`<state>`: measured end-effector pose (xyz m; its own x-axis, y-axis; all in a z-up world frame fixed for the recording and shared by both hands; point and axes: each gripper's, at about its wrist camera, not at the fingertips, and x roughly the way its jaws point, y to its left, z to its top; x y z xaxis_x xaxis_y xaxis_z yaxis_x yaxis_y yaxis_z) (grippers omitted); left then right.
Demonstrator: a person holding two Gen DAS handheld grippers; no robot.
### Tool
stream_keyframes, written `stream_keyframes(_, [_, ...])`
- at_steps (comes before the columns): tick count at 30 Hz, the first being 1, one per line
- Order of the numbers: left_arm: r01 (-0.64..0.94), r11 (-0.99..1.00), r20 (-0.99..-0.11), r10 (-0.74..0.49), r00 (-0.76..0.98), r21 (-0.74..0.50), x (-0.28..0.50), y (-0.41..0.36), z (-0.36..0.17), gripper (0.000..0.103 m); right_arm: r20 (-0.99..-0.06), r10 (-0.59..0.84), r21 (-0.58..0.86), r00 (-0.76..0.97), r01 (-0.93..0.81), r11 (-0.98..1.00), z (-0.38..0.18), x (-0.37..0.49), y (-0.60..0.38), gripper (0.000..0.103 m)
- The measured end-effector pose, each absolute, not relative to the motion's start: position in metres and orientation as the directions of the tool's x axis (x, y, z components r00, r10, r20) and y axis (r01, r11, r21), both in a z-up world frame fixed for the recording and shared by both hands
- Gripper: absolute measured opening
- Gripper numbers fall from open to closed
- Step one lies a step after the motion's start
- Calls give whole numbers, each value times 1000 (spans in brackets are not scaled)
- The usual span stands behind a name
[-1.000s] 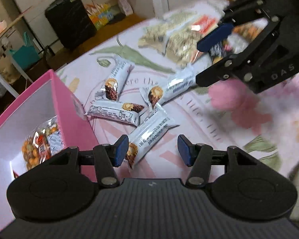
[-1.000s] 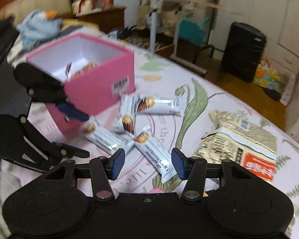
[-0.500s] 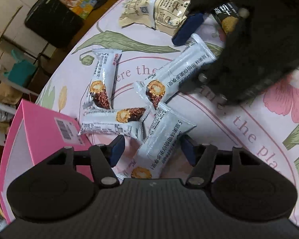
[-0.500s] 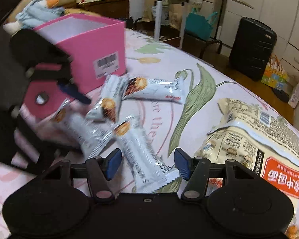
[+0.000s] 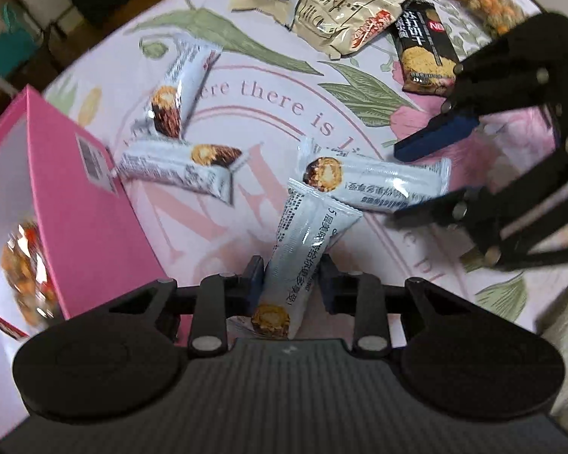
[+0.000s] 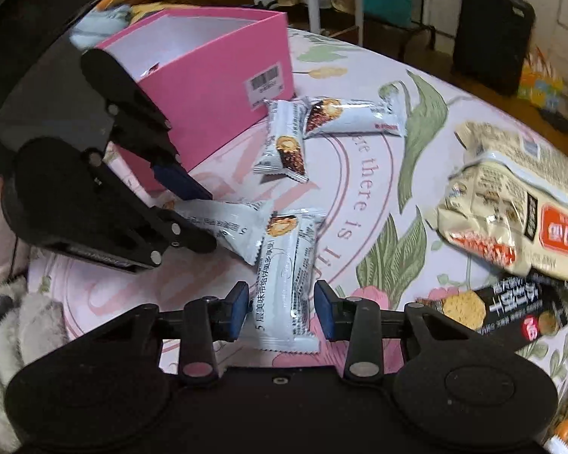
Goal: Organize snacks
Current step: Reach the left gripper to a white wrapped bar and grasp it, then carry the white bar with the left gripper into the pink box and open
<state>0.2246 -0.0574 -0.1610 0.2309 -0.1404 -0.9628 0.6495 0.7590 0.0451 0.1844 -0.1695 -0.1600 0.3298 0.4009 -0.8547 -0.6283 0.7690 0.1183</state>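
Since the earlier frames both grippers have dropped toward the table and their jaws have just been closing, each around a white snack bar. In the left wrist view the left gripper (image 5: 291, 283) has narrowed until both blue pads meet the sides of the nearest white bar (image 5: 303, 249), which runs from 6 o'clock up toward 1 o'clock and overlaps a second white bar (image 5: 375, 185) lying crosswise. The right gripper (image 5: 431, 174) enters from 3 o'clock with that second bar's end between its fingers. In the right wrist view the right gripper (image 6: 282, 308) straddles that bar (image 6: 287, 280); its jaws are narrow, yet a sliver of gap shows beside each pad, so the pads do not seem to press.

Two more white bars (image 5: 178, 172) lie at 9 to 10 o'clock in the left view, the lower one's end just beside the pink box (image 5: 91, 219), which stands at 8 o'clock with a bag of coated nuts (image 5: 24, 265) inside. At 12 o'clock sits a beige snack bag (image 5: 344, 3), a black biscuit pack (image 5: 428, 53) partly under it, all on the floral tablecloth (image 5: 269, 102).
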Motion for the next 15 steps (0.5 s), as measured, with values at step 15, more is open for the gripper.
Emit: stream_keyframes(15, [544,838,-963,-164,212,-23,207,-36,-150,27,-846,312,151,433,-366,918,-144,159,-181,35])
